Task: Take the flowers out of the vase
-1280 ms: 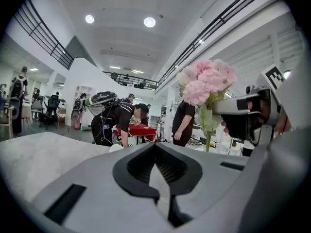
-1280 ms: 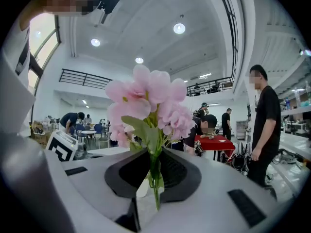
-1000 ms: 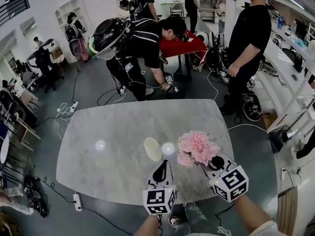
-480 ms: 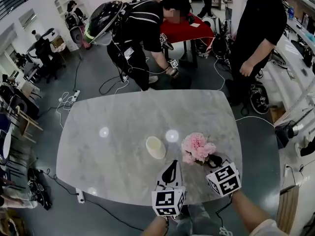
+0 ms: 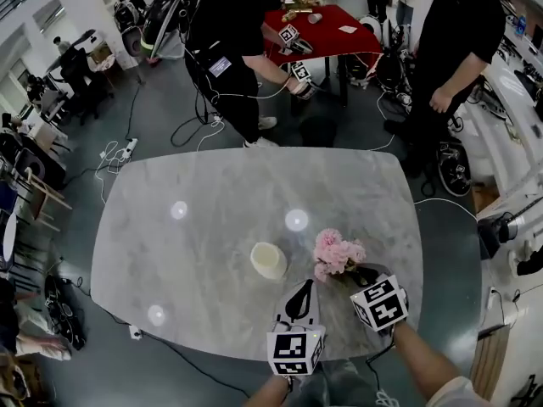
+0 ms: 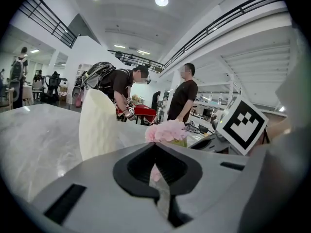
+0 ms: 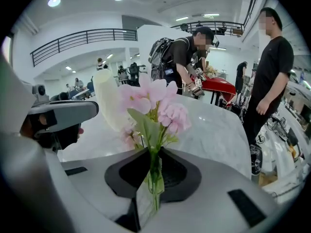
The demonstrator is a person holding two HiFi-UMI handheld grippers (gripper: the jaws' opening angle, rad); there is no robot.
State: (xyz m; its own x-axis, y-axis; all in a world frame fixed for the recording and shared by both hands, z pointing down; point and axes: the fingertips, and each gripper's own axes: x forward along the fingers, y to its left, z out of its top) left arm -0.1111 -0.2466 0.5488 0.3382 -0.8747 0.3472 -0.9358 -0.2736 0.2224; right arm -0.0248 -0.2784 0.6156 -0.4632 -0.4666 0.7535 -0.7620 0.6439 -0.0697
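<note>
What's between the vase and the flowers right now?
Nothing. In the head view, only bare table shows between the vase and the flowers.

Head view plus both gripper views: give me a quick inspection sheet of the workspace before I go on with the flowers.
Surface: grey marble table, with only light reflections besides the job's things.
Job's things: pink flowers are out of the cream vase, which stands upright to their left in the head view, apart from them.
Clutter: nothing seen on the table.
Grippers: right gripper shut on the flower stems; left gripper shut and empty, near the vase.
Cables: none on the table; cables and a power strip lie on the floor.
Surroundings: two people and a red table beyond the marble table.
</note>
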